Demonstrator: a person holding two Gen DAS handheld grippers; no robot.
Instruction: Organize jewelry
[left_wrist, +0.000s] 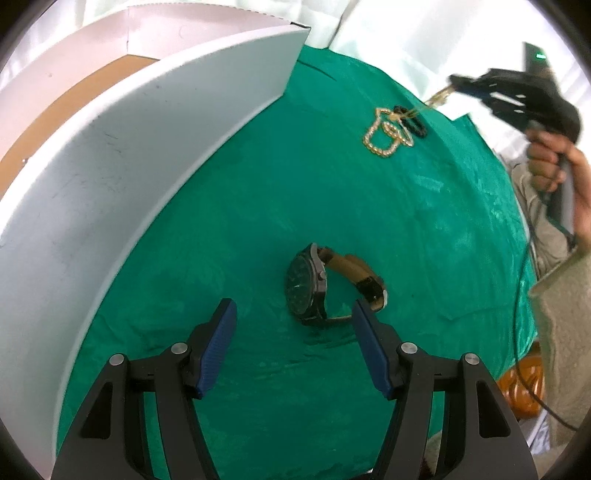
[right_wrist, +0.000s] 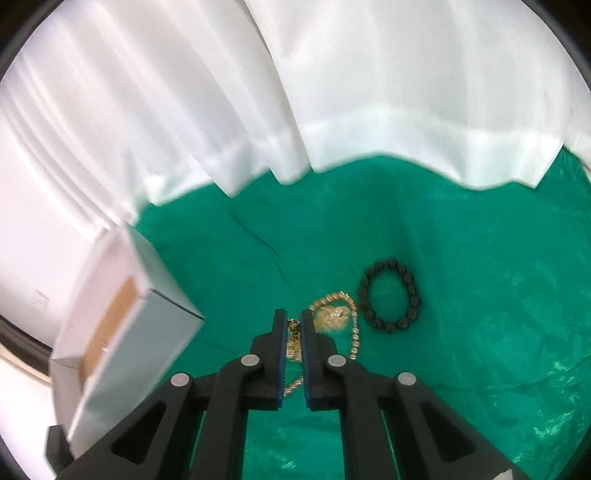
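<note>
Right gripper (right_wrist: 293, 321) pinches the gold chain (right_wrist: 334, 314) to lift it boxward, black bracelet (right_wrist: 388, 295) at three o'clock; left gripper (left_wrist: 291, 317) waits wide over the watch (left_wrist: 308, 284).

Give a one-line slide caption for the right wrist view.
Right claw shut on a gold chain necklace over green cloth, beside a black beaded bracelet.

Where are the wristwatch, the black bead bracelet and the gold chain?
wristwatch (left_wrist: 306, 286): left wrist view, on its dark dial.
black bead bracelet (right_wrist: 413, 300): right wrist view, on the beads of its right side.
gold chain (left_wrist: 373, 147): left wrist view, on its lower loop.
</note>
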